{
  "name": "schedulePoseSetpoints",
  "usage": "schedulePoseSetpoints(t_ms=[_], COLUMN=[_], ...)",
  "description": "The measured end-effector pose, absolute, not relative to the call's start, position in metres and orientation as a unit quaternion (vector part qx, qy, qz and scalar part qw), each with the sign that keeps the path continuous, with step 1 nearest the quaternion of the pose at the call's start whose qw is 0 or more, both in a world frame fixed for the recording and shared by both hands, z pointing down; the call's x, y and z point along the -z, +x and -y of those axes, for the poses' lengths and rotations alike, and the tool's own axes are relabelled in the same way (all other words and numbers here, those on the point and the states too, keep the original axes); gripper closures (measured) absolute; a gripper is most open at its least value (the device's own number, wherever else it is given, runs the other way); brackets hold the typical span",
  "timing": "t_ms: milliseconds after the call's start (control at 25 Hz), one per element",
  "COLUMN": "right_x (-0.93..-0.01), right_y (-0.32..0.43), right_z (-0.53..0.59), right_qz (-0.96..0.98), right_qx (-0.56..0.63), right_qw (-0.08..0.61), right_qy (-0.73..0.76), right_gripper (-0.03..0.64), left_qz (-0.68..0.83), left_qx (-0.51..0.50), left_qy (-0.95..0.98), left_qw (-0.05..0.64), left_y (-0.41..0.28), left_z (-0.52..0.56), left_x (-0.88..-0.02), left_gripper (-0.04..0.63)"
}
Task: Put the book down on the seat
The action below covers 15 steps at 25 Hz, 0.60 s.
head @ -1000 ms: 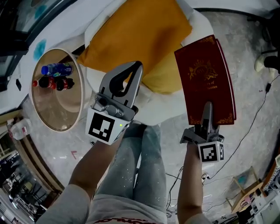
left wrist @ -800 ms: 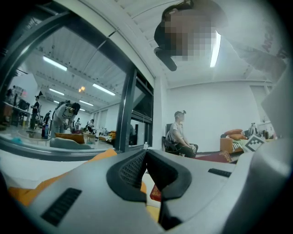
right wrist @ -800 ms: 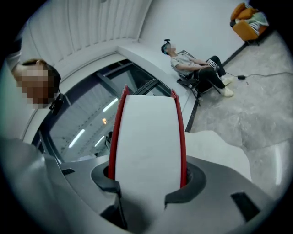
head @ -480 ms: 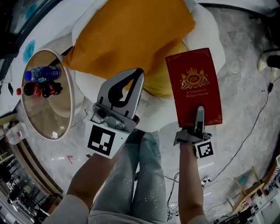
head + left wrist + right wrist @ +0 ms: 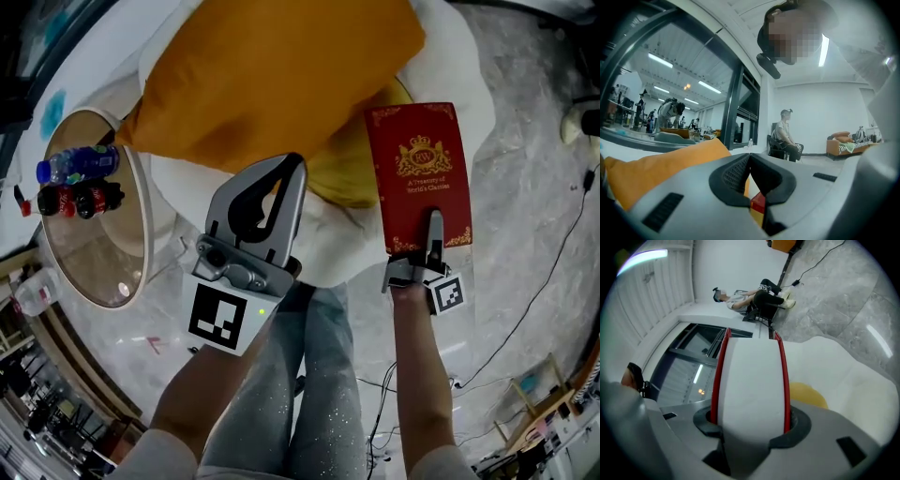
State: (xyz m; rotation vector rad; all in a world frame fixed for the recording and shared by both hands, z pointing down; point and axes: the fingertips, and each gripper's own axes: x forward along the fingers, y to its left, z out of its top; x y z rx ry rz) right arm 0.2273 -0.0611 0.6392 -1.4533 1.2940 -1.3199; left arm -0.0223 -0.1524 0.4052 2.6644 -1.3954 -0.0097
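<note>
Red book [image 5: 417,173]: hardback with a gilt crest and border on a matte cover. The right gripper view shows a white page block between two thin red boards.
Book position: cover up, over the right front of the seat [image 5: 314,246], just beside the yellow cushion [image 5: 349,171]. Its outer edge hangs over the floor [image 5: 534,216]. Contact with the seat cannot be told.
Right tongs [image 5: 434,225]: jaws wide apart, clamped across the book's thickness at its near edge, with a pad on each board.
Left tongs [image 5: 284,180]: jaws closed tip to tip with nothing between them. They are held over the seat front and look idle.
Seat: white, rounded, soft-looking upholstery, bare only near the front.
Orange cushion [image 5: 272,75]: large, plain fabric, slightly creased. It covers most of the seat and lies over the yellow cushion.
Surface [image 5: 103,253]: round, glossy tan top with a pale rim. It carries bottles [image 5: 75,183] and stands well apart from the book.
Floor: grey, marbled, shiny.
Progress: judged near the end. The book has been brought over the seat but is not yet released.
Left to do: lower the book flat onto the bare white patch, open the right tongs, then draw them clear.
Caution: the overhanging edge could tip the book off the rounded, yielding seat front.
</note>
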Motion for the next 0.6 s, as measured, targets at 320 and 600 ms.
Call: schedulePoseSetpoints(t_ms=[320, 600], right_x=[-0.699, -0.72], right_y=[0.211, 0.202], right_z=[0.072, 0.077], right_qz=[-0.448, -0.4], right_qx=[0.56, 0.581], right_qw=[0.39, 0.428], right_qy=[-0.577, -0.565], right_gripper=[0.359, 0.359], left_qz=[0.461, 0.462], left_qx=[0.006, -0.006], left_qy=[0.885, 0.884], left_qw=[0.067, 0.075], left_y=[-0.032, -0.023], left_z=[0.15, 0.145], left_x=[-0.43, -0.442], left_gripper=[0.58, 0.58])
